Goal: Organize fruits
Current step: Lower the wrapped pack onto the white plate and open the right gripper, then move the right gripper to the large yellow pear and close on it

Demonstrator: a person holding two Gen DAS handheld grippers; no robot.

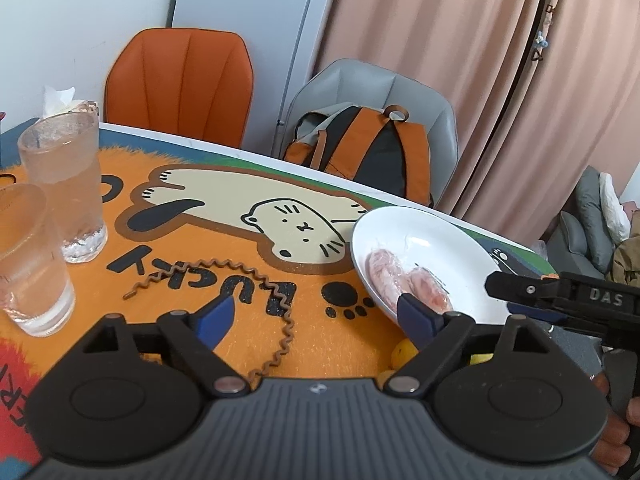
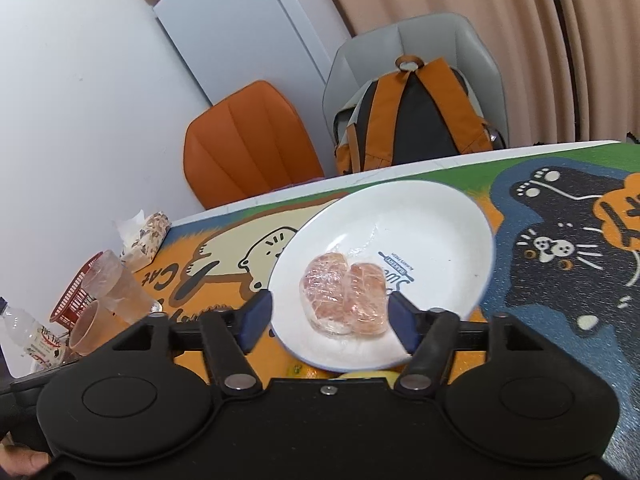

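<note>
Two pink wrapped fruit pieces (image 2: 346, 298) side by side on white plate (image 2: 448, 216), both hand-held grippers (image 2: 328, 320) (image 1: 320, 320) released.

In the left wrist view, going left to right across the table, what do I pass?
Near glass → taller glass → brown coiled cord → cream cat print → white plate holding wrapped pink fruit pieces.

The right gripper (image 2: 326, 320) stands with its blue fingers (image 2: 256, 320) spread apart, pressing nothing, and between and just beyond them two plastic-wrapped pink fruit pieces (image 2: 346, 298) lie side by side, touching, on a white plate (image 2: 440, 220), with yellow fruit (image 2: 366, 374) just beneath the plate's near rim.
</note>
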